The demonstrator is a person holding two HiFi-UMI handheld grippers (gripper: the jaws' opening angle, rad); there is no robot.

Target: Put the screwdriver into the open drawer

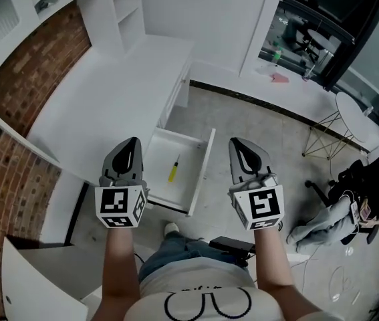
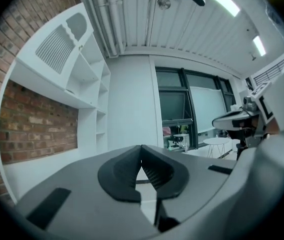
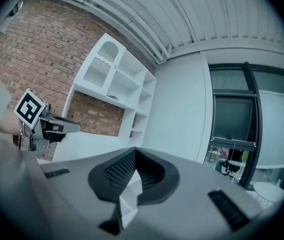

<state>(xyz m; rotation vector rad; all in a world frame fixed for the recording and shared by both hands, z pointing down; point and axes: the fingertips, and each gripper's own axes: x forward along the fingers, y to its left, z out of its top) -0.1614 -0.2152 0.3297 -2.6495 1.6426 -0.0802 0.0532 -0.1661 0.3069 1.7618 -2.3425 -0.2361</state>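
Head view: my left tool (image 1: 130,144) and right tool (image 1: 238,144) hang level above the open drawer (image 1: 201,172), one at each side. The yellow-handled screwdriver (image 1: 174,168) lies inside the drawer, which juts from the white counter (image 1: 102,99).

Left gripper view: my jaws meet tip to tip, empty.

Right gripper view: these jaws are closed too, nothing between them.

The drawer (image 1: 206,167) is white and stands pulled wide open toward 6 o'clock. The screwdriver (image 1: 174,170) lies flat inside it, near the middle of its floor. It has a yellow handle and a thin metal tip that points to 1 o'clock.
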